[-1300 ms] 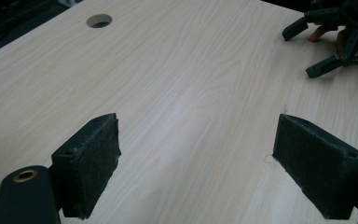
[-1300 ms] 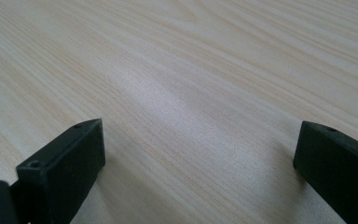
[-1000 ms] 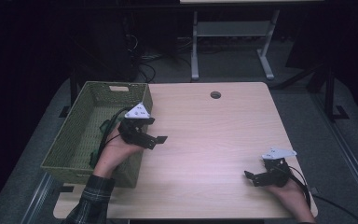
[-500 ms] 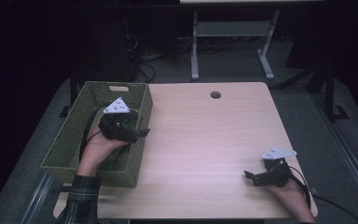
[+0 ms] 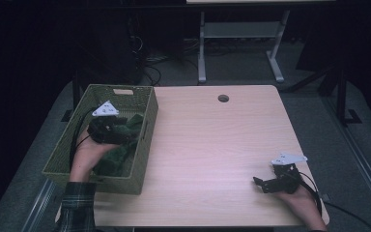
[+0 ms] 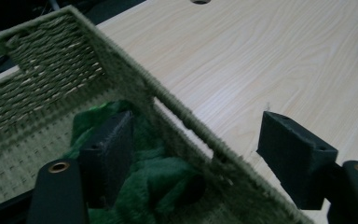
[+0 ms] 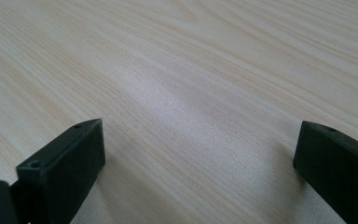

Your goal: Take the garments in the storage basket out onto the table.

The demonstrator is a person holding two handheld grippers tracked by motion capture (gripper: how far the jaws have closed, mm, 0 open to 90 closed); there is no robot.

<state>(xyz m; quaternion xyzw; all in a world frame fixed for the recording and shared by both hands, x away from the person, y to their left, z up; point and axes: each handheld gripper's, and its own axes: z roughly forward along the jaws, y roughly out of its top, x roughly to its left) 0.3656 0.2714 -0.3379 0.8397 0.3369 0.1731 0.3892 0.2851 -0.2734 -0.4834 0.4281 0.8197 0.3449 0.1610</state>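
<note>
A woven olive basket [image 5: 96, 180] stands on the left part of the light wooden table [image 5: 212, 145]. Inside it lies a dark green plush cloth [image 5: 118, 155]. My left gripper [image 5: 121, 131] hovers over the basket's inside, just above the cloth. In the left gripper view the basket [image 6: 51, 60] wall runs between the jaws of the left gripper [image 6: 193, 126], with the cloth [image 6: 158, 182] under the left jaw. The jaws have just been closing but stand wide apart and press on nothing. My right gripper [image 5: 261, 185] rests open near the table's front right edge; the right gripper [image 7: 196, 135] has bare wood between its jaws.
A round cable hole [image 5: 223, 98] sits at the table's far middle. Behind the table stands a grey metal frame [image 5: 241, 34] on a dark floor. A cable [image 5: 338, 208] trails off the right gripper toward the front right.
My left hand has moved left, from the table beside the basket's right wall to over the basket and the green cloth. The right hand has kept still.
</note>
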